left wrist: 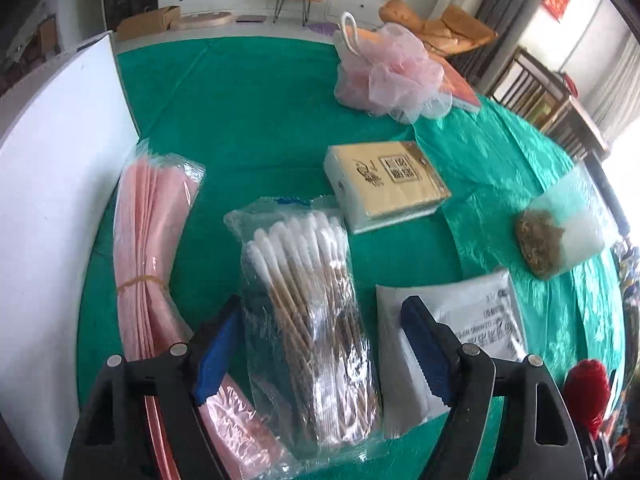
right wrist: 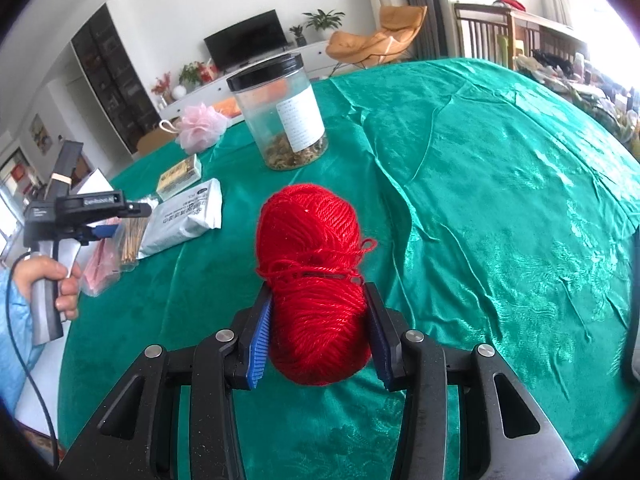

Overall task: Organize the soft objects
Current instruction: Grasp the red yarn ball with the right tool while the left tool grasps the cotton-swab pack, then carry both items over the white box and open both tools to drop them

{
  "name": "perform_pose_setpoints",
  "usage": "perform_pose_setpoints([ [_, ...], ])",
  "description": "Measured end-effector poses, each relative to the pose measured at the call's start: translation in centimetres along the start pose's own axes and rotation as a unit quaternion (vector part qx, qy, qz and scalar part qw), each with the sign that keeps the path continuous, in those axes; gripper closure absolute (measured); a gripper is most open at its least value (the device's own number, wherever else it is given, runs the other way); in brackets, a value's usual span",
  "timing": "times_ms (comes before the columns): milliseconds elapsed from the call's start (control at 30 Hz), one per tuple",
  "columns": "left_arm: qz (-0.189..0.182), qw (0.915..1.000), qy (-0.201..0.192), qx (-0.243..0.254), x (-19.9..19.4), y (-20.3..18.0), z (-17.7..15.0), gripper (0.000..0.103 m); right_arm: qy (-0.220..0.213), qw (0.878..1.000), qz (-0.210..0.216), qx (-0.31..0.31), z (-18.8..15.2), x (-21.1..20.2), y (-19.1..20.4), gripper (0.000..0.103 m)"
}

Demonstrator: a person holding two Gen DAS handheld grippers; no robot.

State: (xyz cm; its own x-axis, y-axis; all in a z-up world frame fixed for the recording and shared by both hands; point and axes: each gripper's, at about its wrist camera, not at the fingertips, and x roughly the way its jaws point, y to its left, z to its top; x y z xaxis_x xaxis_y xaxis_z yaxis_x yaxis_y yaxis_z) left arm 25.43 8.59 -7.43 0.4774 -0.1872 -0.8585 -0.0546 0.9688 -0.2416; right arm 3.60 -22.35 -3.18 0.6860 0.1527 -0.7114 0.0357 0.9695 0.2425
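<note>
1. Nearest thing: the red yarn ball (right wrist: pixel 316 284) is sitting squeezed between the right gripper (right wrist: pixel 318 332) pads, jaws closed narrow on its lower half, upper half poking out ahead of the tips.
2. The left gripper (left wrist: pixel 320 344) is hovering with jaws spread wide, straddling the cotton swab pack (left wrist: pixel 308 312), pads not touching it.
3. The pink bag bundle (left wrist: pixel 152 248) is lying just outside the left jaw, the white pouch (left wrist: pixel 472 320) just outside the right one.
4. My take: keep squeezing gently, yarn squishes, and a loose strand is dangling.
5. The green tablecloth (right wrist: pixel 480 200) ahead looks free for setting it down.
</note>
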Motion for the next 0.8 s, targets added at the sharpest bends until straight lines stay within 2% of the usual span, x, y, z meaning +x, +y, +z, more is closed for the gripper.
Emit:
perform_pose_setpoints([
  [67,0.002,1.0,0.003,0.002,0.3,-0.2,0.4,0.025,0.007,1.0,-0.006,-0.001,0.2,0.5,-0.3,0.056],
  [133,-0.013,0.9999,0.007,0.009,0.2,-0.2,0.6,0.036,0.015,1.0,-0.005,-0.001,0.6,0.8,-0.4,0.048],
  [167,-0.025,0.9996,0.008,0.009,0.0,0.0,0.5,0.057,0.018,1.0,-0.009,-0.007,0.9,0.8,-0.4,0.044],
  [200,-0.034,0.9993,0.013,0.009,-0.2,0.1,0.4,0.07,0.023,1.0,-0.014,-0.016,1.2,0.8,-0.2,0.037],
  [333,-0.05,0.9985,0.011,0.019,-1.8,0.8,-1.0,0.074,0.052,0.995,-0.048,-0.064,2.6,1.7,0.6,0.031],
  [400,-0.068,0.9975,-0.001,0.022,-3.5,1.0,-1.8,0.075,0.073,0.994,-0.042,-0.074,3.0,2.8,0.7,0.03],
  [433,-0.084,0.9962,-0.012,0.019,-4.8,1.1,-2.2,0.075,0.081,0.994,-0.031,-0.073,3.1,3.2,0.5,0.033],
  [467,-0.103,0.9943,-0.024,0.015,-6.3,1.3,-2.7,0.075,0.088,0.994,-0.014,-0.061,3.2,3.3,0.3,0.059],
  [567,-0.15,0.9865,-0.065,0.008,-11.7,2.0,-3.9,0.075,0.068,0.996,-0.019,-0.057,3.4,1.7,0.9,0.059],
  [700,-0.18,0.977,-0.115,0.001,-19.2,5.2,-5.3,0.074,0.043,0.997,0.048,-0.035,4.1,-1.8,3.2,0.059],
  [800,-0.154,0.9768,-0.149,0.0,-24.2,9.3,-6.9,0.074,0.029,0.992,0.114,-0.05,5.1,-4.5,8.1,0.059],
])
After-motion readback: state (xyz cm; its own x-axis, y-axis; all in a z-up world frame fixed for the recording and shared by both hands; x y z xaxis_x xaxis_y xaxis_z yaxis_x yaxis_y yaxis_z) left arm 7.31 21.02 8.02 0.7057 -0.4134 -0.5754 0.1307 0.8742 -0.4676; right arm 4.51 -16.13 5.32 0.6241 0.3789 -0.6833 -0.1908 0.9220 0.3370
